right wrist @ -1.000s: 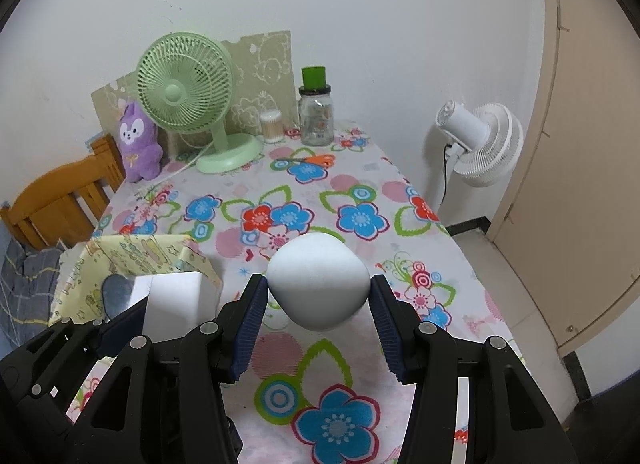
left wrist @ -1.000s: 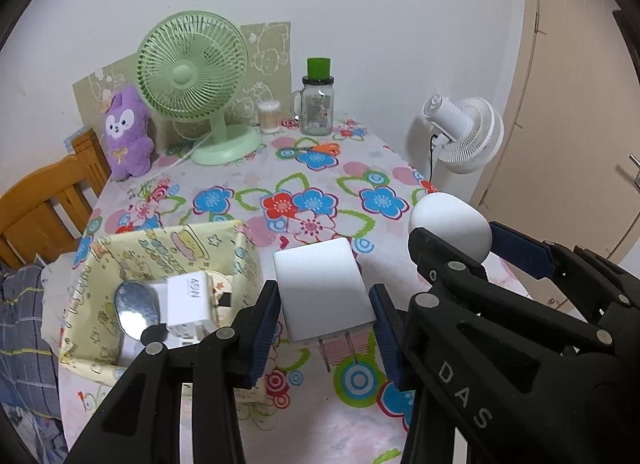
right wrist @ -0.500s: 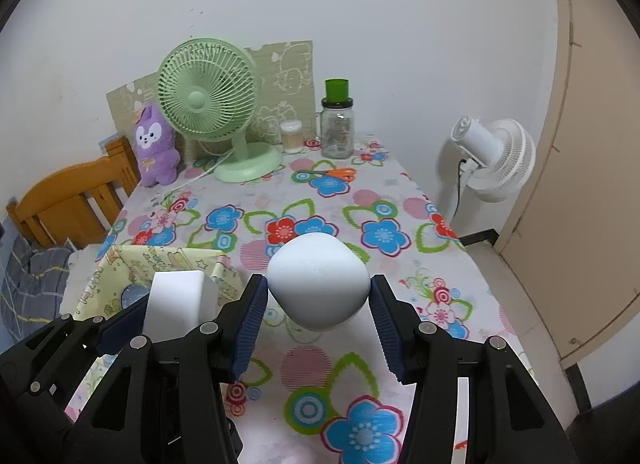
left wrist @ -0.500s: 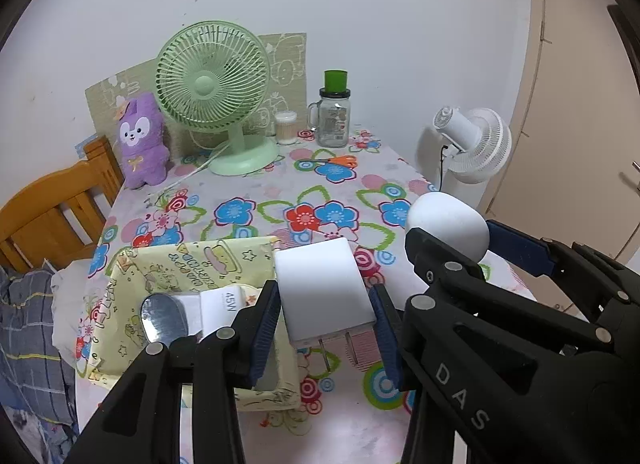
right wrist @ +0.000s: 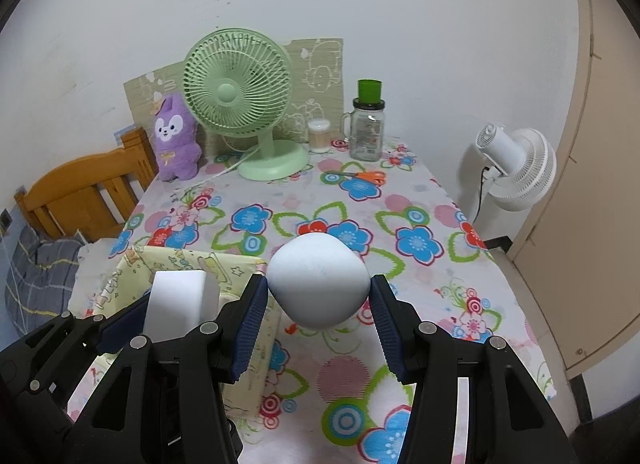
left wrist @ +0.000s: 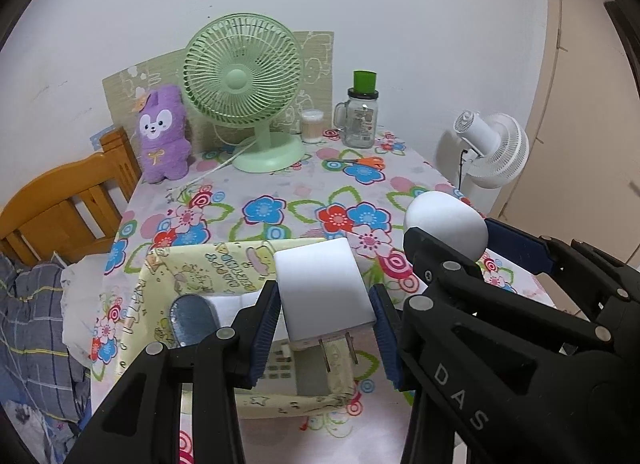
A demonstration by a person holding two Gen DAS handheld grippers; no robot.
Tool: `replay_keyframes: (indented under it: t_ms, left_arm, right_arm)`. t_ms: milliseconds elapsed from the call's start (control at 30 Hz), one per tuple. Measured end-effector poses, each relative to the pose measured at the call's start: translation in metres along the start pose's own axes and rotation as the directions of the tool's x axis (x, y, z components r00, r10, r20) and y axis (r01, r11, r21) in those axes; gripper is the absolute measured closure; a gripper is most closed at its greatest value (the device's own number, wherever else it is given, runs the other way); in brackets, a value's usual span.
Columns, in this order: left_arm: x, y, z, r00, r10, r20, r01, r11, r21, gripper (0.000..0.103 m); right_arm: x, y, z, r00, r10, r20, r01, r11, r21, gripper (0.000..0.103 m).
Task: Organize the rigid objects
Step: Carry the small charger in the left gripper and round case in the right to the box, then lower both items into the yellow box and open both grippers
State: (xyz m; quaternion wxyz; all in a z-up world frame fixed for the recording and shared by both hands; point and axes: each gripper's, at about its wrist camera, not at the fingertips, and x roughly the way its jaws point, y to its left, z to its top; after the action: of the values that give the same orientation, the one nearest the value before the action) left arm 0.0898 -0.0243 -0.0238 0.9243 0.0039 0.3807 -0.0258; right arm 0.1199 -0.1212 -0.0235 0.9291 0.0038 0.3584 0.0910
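Clearly both pairs of jaws are clamped on something. The left gripper (left wrist: 325, 330) pinches a white rectangular plug-in charger (left wrist: 324, 296) between its blue ribbed pads, two metal prongs pointing down, held above the pale yellow cartoon-print fabric box (left wrist: 224, 264). The right gripper (right wrist: 318, 322) squeezes a white egg-shaped plastic object (right wrist: 318, 278) over the flowered tablecloth of the table (right wrist: 416, 240), just beside the box's near right corner. Raised letters "DAS" show on the black arm of the right gripper in the left wrist view. The box wall carries printed writing, too skewed to read. Inside lie a round grey mirror-like disc (left wrist: 194, 318) and white items. Farther back stand a green desk fan (left wrist: 244, 80), a purple plush toy (left wrist: 162, 130), a glass jar with a green lid (left wrist: 360, 112) and orange-handled scissors (left wrist: 360, 161).
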Motion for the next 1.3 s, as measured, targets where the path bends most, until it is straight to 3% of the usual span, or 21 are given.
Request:
replay_keyframes:
  t_ms: [1300]
  left_arm:
    - [0.038,0.098,-0.016,0.992,0.074,-0.099,-0.084,0.992,-0.097,0.056]
  right_arm:
    - [0.071,0.100,0.002,0.987,0.113,-0.118,-0.126,0.987,-0.103,0.048]
